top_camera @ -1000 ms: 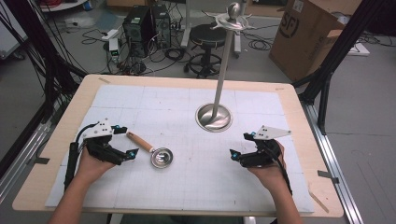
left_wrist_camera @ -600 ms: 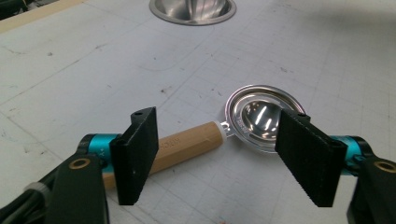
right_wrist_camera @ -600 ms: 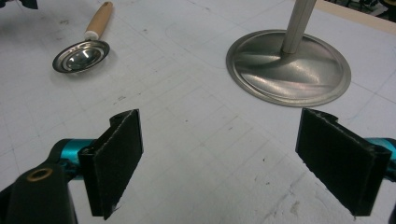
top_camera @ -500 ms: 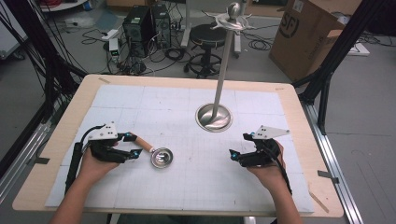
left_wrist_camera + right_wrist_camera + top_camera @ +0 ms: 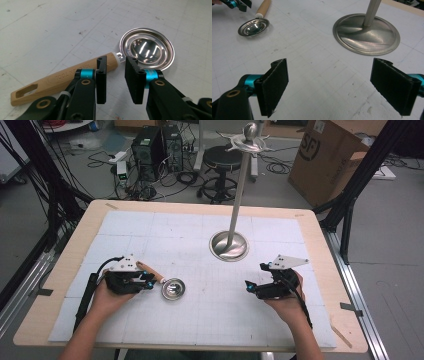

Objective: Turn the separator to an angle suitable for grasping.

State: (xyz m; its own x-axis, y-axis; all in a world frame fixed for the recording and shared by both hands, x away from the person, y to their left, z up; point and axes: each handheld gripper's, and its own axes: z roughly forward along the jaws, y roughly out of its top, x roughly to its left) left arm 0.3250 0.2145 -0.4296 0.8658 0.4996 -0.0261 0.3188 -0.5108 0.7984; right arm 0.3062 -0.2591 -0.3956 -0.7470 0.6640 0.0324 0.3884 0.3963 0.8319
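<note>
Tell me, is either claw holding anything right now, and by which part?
Nothing is gripped yet. The left claw has just been closing around the neck of the wooden-handled round steel measuring spoon, pads not yet touching. The right claw is open.

Wood-handled steel ladle [image 5: 120, 56] (lying flat)

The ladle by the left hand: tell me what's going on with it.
A person is closing the left tool around the ladle, which lies flat on the table; the jaws have just been closing astride the neck where the wooden handle meets the bowl, not yet pressing. The right tool waits open near the metal stand.
</note>
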